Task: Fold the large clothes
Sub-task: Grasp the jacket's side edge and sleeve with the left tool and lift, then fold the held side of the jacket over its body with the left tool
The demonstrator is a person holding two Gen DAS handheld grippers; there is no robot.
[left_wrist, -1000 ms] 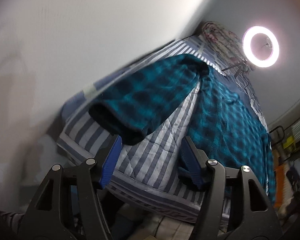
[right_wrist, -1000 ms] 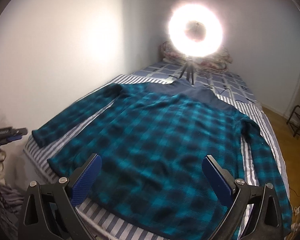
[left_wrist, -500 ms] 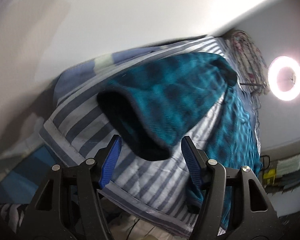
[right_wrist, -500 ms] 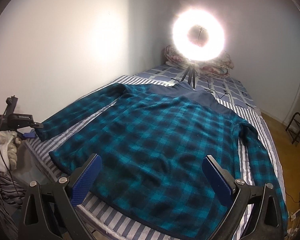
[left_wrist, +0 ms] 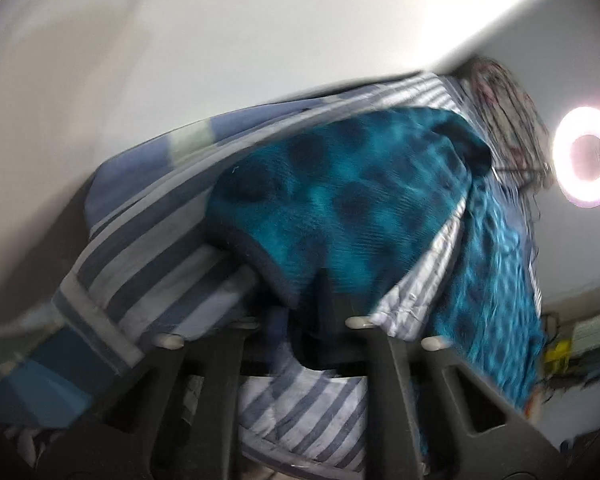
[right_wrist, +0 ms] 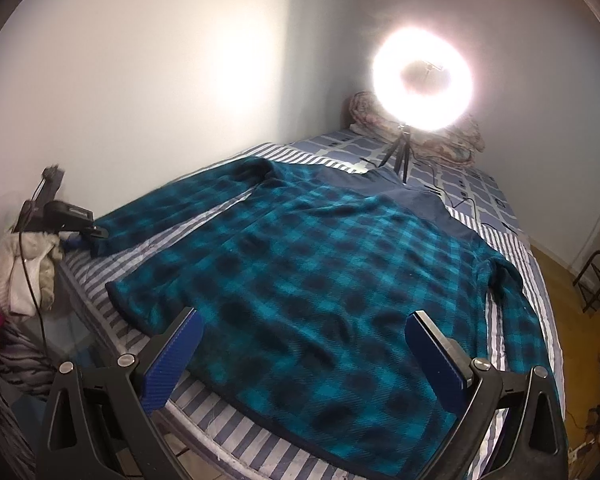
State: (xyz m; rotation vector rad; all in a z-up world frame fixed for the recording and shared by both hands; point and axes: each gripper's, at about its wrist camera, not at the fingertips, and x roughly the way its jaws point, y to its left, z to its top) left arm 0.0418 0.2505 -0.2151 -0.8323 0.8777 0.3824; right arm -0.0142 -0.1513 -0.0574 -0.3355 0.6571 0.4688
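Note:
A teal and black plaid fleece shirt (right_wrist: 320, 280) lies spread flat on a striped bed (right_wrist: 236, 432). Its left sleeve (right_wrist: 168, 212) reaches toward the bed's left edge. In the left wrist view my left gripper (left_wrist: 300, 312) has its jaws closed on the cuff of that sleeve (left_wrist: 340, 216); the view is blurred. The left gripper also shows in the right wrist view (right_wrist: 88, 234), at the sleeve's end. My right gripper (right_wrist: 300, 356) is open and empty, hovering over the shirt's lower hem.
A bright ring light (right_wrist: 422, 78) on a small tripod stands at the head of the bed, with cables and a bundled blanket (right_wrist: 452, 136). A white wall runs along the left. Clothes pile (right_wrist: 24, 276) lies left of the bed. Wooden floor (right_wrist: 572, 296) lies right.
My left gripper has moved in onto the sleeve cuff and closed on it; it was open before. My right gripper stayed open and shifted its view slightly left.

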